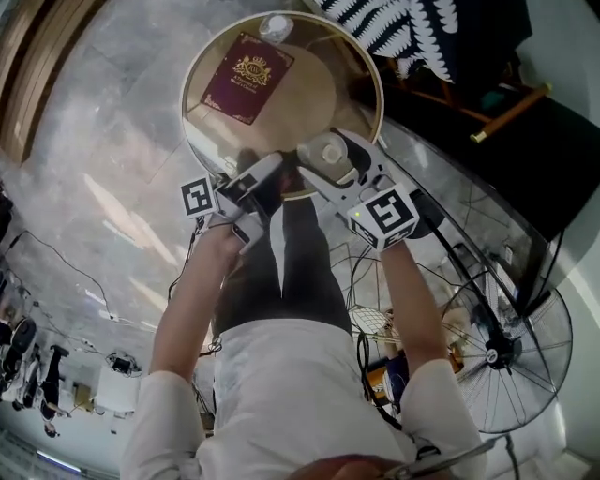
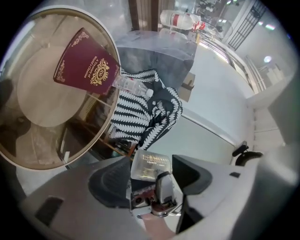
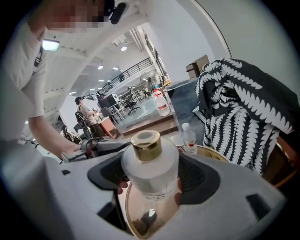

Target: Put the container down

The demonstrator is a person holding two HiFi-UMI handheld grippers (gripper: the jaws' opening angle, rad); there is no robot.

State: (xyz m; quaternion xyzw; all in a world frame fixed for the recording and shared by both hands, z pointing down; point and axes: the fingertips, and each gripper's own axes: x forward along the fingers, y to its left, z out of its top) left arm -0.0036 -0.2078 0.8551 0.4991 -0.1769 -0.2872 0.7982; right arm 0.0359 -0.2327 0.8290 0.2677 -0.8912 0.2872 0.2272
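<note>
Right gripper [image 3: 151, 186]: its jaws are narrowed onto the container, one pad pressing each side of the body.
Container [image 3: 151, 165]: a frosted round bottle with a gold cap, upright, held over the near right edge of the table. Whether its base touches the glass cannot be told.
Left gripper [image 2: 151, 182]: its jaws are drawn in narrow around a small clear piece, which fills the gap between the pads.
Small clear piece [image 2: 150, 164]: see-through with faint print, and a metal end on the near side.
Table [image 1: 314, 89]: round, with a glass top and a pale gold rim, far of both grippers.
Booklet [image 1: 248, 77]: maroon with a gold crest, lying flat on the far left part of the table, well apart from the container.
Water bottle [image 1: 275, 26]: small and clear, at the far edge of the table.
Patterned cloth [image 3: 243, 112]: black with white leaf shapes, draped to the right of the table.
Marker cubes: the left one [image 1: 199, 197] and the right one [image 1: 389, 214] sit near the table's near rim.
Fan [image 1: 497, 352]: a wire-caged floor fan, near right.
</note>
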